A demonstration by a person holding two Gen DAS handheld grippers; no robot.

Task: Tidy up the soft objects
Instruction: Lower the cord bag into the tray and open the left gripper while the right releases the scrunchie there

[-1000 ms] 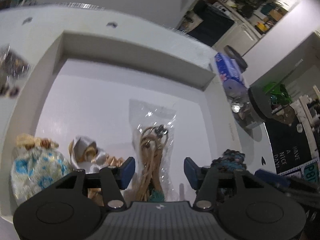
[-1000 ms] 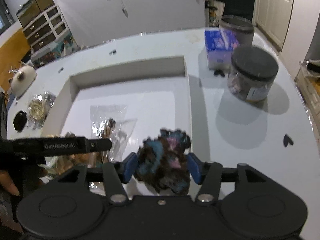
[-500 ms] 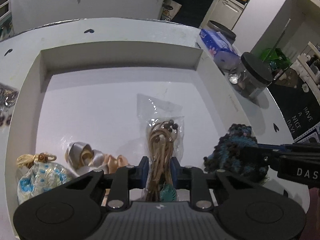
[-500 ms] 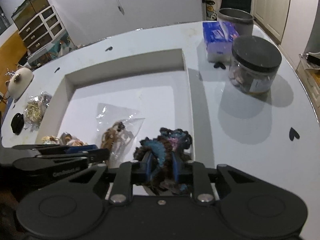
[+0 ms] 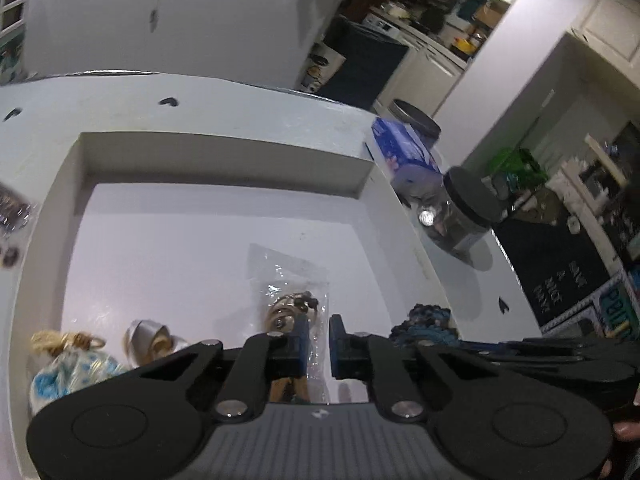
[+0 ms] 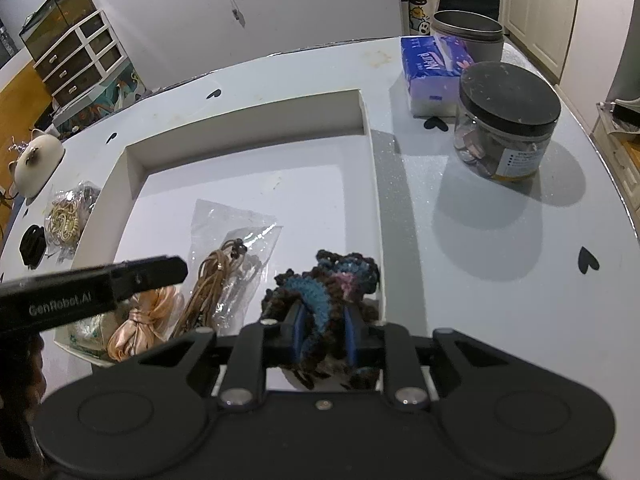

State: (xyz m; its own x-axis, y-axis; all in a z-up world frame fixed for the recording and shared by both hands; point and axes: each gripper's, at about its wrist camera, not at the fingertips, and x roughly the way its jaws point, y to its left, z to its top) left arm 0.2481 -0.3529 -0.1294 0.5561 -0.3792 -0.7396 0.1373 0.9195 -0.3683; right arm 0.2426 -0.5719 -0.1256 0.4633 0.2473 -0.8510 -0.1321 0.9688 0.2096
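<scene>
So the right gripper (image 6: 322,334) is pinching a fuzzy crocheted scrunchie (image 6: 326,286), dark brown yarn with teal, blue and a bit of pink mixed in, all ruffled up. It sits in the near right corner of the shallow white tray (image 6: 370,168), right up against the tray's right wall, and the blue pads are pressed into its near side. It's a lumpy ring shape, so no real long axis I can call.

The left gripper (image 5: 318,346) has its pads squeezed nearly together on the clear plastic bag (image 5: 286,280) of tan cords. That bag lies in the middle of the tray with its long side running from the near edge toward the far wall, cords bunched at the near end.

Both grippers tilt down into the tray side by side, left one's finger reaching across in the right camera's view. Further left in the tray there's a peach satin scrunchie (image 6: 140,320) and a blue and white pouch (image 5: 70,370)
</scene>
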